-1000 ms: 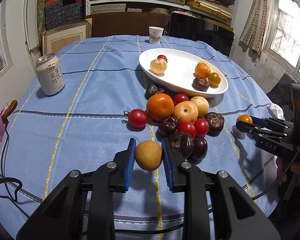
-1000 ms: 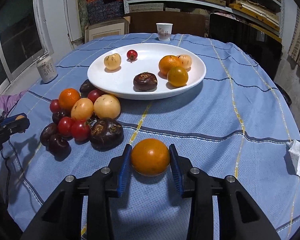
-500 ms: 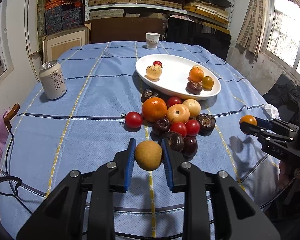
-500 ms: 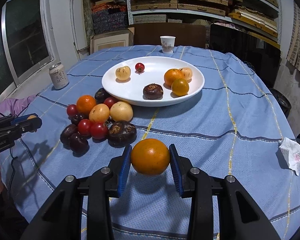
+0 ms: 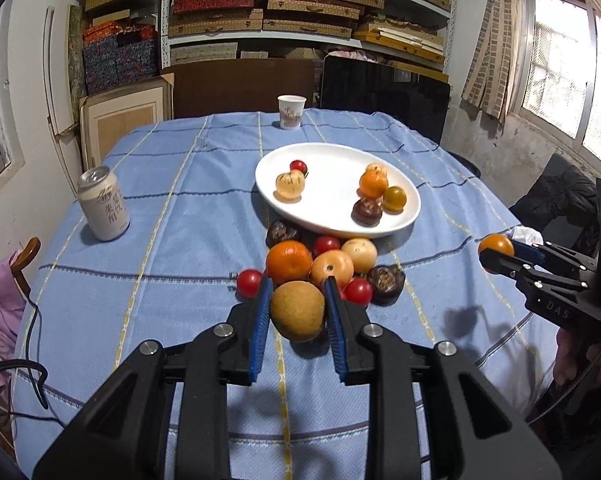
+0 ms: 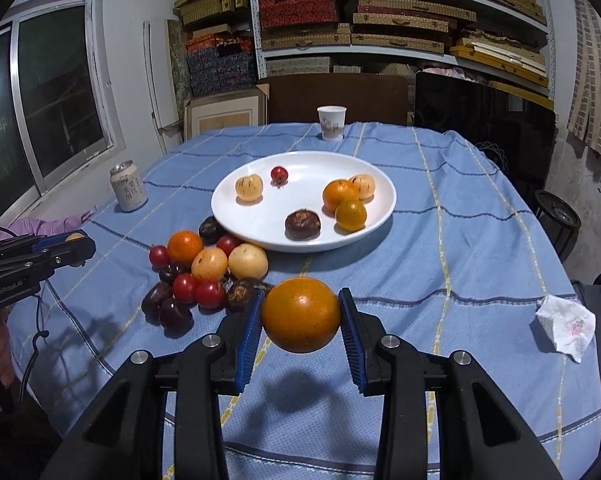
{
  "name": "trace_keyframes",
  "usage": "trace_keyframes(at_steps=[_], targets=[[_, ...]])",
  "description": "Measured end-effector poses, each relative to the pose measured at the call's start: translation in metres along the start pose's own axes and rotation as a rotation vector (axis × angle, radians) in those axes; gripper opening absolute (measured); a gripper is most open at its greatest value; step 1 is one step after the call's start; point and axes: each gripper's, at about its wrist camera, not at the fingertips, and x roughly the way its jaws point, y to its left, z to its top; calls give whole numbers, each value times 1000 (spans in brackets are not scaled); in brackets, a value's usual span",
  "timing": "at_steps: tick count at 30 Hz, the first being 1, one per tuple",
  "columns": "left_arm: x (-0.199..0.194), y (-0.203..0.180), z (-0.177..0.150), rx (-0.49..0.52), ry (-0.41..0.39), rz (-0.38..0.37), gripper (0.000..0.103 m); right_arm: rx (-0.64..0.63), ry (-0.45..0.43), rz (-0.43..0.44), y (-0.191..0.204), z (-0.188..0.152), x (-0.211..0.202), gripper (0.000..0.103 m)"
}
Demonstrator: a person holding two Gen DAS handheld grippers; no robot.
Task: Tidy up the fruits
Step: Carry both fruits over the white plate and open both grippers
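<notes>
My right hand-held gripper clamps an orange fruit between its blue pads, clear of the blue checked cloth on the counter. Ahead sits a white plate carrying six fruits. A loose pile of fruits lies just beside the plate's near-left rim. My left hand-held gripper enters at the left edge, pinching a pale fruit. A can, paper cup and crumpled tissue stand well apart.

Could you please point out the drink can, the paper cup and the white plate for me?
drink can (image 5: 104,210), left wrist view, middle of its printed side.
paper cup (image 6: 331,123), right wrist view, middle of its side.
white plate (image 6: 256,232), right wrist view, bare near rim.
</notes>
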Motion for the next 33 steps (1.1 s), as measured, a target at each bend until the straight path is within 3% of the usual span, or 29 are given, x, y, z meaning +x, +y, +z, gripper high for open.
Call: trace_keyframes(at_steps=[7, 12, 15, 21, 28, 30, 32, 33], targets=[[23, -10, 53, 9, -16, -27, 25, -4, -51, -8, -10, 31, -6, 38], [58, -22, 96, 9, -2, -44, 25, -31, -67, -8, -17, 76, 19, 38], [91, -25, 114, -4, 45, -55, 25, -61, -75, -18, -21, 102, 42, 38], [166, -24, 115, -18, 174, -47, 26, -66, -25, 15, -32, 137, 112, 38], [218, -15, 106, -33, 258, -41, 26, -91, 61, 85, -27, 144, 176, 38], [221, -12, 106, -45, 260, -40, 38, -93, 70, 108, -25, 142, 182, 41], [217, -9, 107, -52, 233, -25, 60, -92, 53, 101, -24, 142, 181, 49], [213, -8, 109, -56, 222, -19, 63, -87, 52, 110, -23, 141, 181, 49]])
